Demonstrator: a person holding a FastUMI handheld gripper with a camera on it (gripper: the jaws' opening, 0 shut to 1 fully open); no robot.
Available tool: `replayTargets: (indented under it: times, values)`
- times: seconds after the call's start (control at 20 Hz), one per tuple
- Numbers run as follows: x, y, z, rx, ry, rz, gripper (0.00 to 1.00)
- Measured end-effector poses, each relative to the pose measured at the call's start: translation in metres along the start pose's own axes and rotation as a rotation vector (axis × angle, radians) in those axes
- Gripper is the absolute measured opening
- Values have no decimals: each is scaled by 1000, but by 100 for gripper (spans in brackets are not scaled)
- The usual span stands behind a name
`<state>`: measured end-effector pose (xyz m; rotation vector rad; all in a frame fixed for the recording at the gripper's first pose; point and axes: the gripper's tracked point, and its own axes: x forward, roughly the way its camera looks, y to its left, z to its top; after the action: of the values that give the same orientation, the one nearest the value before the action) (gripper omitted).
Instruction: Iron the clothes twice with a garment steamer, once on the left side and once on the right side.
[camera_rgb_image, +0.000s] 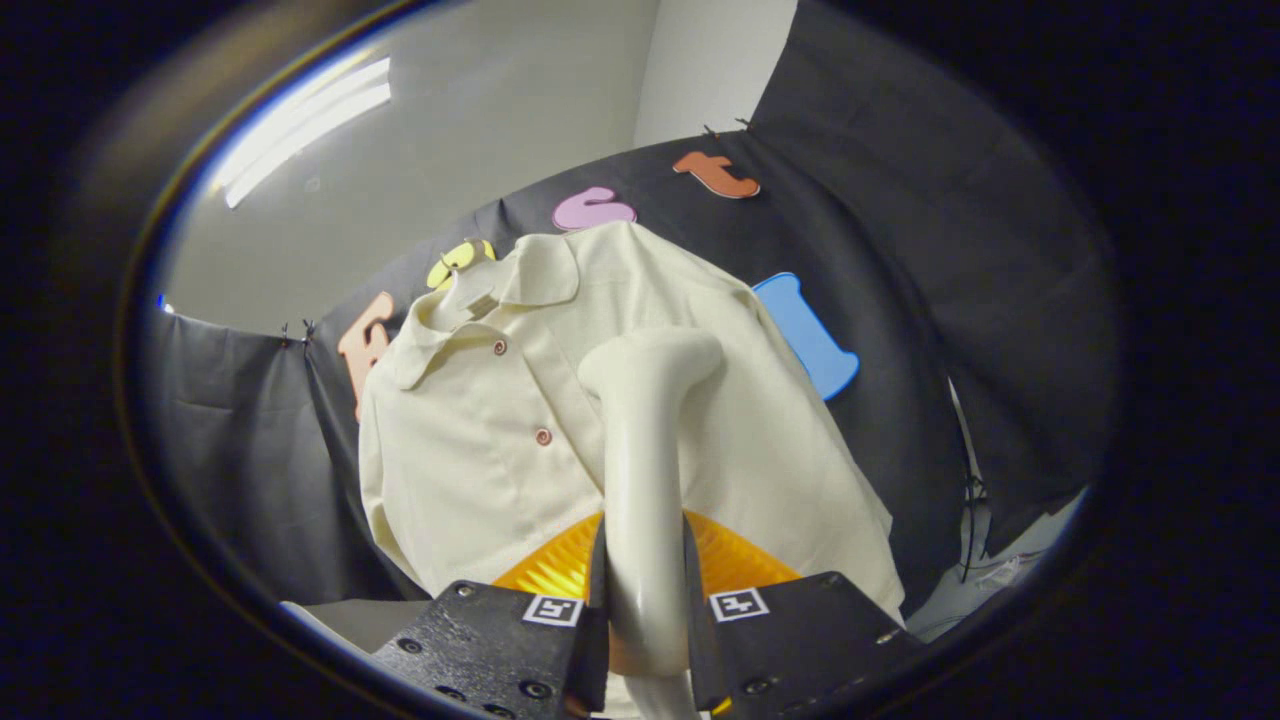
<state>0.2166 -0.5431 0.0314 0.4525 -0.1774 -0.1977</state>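
Note:
A cream short-sleeved shirt (480, 450) with brown buttons hangs on a hanger against the booth wall, tilted in my view. My gripper (645, 600) is shut on the cream handle of the garment steamer (645, 470), both fingers pressing its sides. The steamer rises from between my fingers, and its rounded head (655, 360) lies over the shirt's front, to the right of the button line. An orange ribbed part (560, 570) of the steamer shows just behind the fingers.
Black cloth walls surround the shirt. A dark cable (970, 510) hangs at the right wall, with a pale surface (1000, 580) below it. A ceiling light strip (300, 125) glows above the left wall.

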Motion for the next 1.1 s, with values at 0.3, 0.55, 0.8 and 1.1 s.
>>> replayTargets:
  times: [0.3, 0.55, 0.8, 1.1]
  values:
    - [-19, -23, -35, 29, 41, -37, 32]
    - [-35, -41, -67, 34, 83, -68, 32]
    - [-57, -65, -103, 65, 127, -109, 32]
    - [-78, -87, -137, 89, 174, -149, 32]
